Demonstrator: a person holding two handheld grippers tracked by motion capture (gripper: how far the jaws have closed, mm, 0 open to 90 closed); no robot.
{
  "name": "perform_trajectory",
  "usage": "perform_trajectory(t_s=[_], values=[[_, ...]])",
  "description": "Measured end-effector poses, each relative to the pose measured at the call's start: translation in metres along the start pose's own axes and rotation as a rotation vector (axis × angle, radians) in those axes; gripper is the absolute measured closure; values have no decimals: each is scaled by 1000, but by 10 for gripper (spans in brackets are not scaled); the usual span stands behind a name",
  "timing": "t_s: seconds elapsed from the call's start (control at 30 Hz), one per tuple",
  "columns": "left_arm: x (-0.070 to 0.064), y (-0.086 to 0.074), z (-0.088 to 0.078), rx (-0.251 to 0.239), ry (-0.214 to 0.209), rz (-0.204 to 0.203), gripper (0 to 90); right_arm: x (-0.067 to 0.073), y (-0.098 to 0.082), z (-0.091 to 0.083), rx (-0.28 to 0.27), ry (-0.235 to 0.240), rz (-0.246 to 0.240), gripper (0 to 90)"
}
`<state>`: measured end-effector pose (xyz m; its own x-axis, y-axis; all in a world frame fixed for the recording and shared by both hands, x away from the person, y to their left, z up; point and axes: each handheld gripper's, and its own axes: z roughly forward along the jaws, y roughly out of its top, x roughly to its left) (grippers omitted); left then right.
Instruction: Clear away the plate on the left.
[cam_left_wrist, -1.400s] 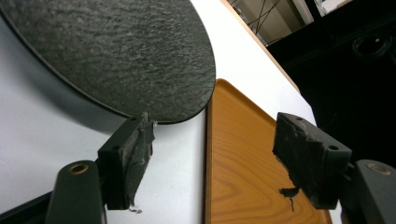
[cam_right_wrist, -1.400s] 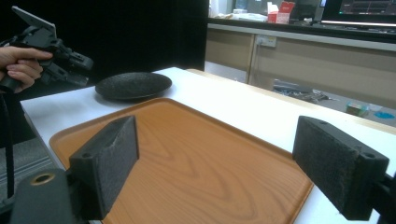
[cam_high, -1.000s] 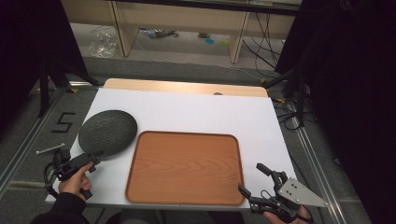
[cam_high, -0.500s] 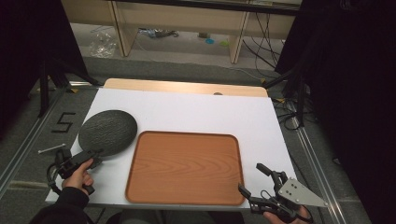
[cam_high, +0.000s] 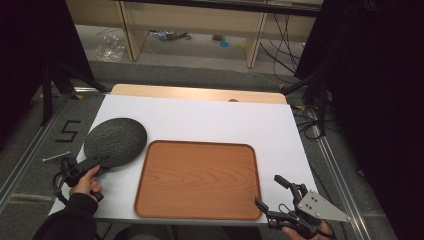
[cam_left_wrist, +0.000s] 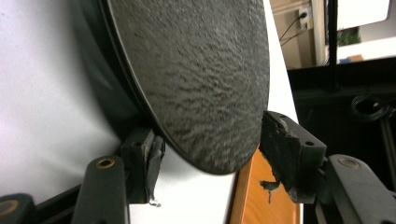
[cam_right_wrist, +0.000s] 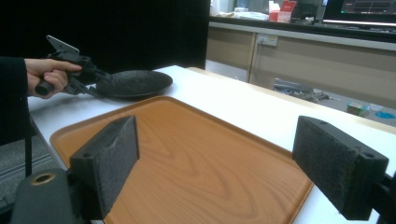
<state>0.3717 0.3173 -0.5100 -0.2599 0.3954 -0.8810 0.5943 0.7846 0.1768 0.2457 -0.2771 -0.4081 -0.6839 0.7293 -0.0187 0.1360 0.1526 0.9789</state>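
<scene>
A: What is sitting nearest the camera?

B: The right gripper (cam_high: 276, 196) is hovering at the near right corner of the white table top (cam_high: 210, 117), its jaws standing wide apart with nothing between them. Just beside it, the rectangular orange-brown wooden tray with rounded corners (cam_high: 197, 179) is lying flat and bare.

A: And on the left?

B: The left gripper (cam_high: 100, 162) is reaching the near rim of the round, dark grey, rough-textured plate (cam_high: 115, 141). Its jaws have just been closing, with the plate's rim between them. In the left gripper view the foam pads (cam_left_wrist: 285, 144) are standing on either side of the rim (cam_left_wrist: 210, 158); whether they are pressing on it yet I cannot tell. The plate is resting on the white top just left of the tray's far left corner.

A: Any writing?

B: A black figure "5" (cam_high: 67, 131) is showing on the grey floor left of the table.

A: And beyond?

B: A pale wooden table edge (cam_high: 200, 93) is peeking out behind the white top; farther off, light wooden shelving (cam_high: 200, 20) is standing over scattered cables (cam_high: 280, 35), with dark drapes on both sides.
</scene>
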Motion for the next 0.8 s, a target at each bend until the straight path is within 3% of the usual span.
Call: perform_trajectory(t_s=[0.03, 0.1, 0.2, 0.3, 0.43, 0.5, 0.67, 0.8], values=[[0, 1, 2, -2, 0, -4, 409, -2, 0, 1, -17, -3, -28, 157], [1, 2, 4, -11, 0, -21, 417, -2, 0, 3, -38, 4, -26, 157], [3, 3, 5, -21, -30, -54, 396, -1, 0, 3, -36, 6, -26, 157], [3, 3, 5, -33, -25, -71, 404, -2, 0, 1, -16, 6, -30, 157], [4, 0, 5, -61, 8, -99, 511, 1, 0, 1, 2, 18, -1, 157], [4, -2, 5, -84, 27, -127, 559, -1, 0, 2, -8, 10, -32, 158], [3, -5, 6, -130, 86, -120, 725, 1, 0, 1, 6, 10, -9, 159], [3, -2, 4, -156, 60, -120, 758, 1, 0, 0, 14, 17, -8, 159]])
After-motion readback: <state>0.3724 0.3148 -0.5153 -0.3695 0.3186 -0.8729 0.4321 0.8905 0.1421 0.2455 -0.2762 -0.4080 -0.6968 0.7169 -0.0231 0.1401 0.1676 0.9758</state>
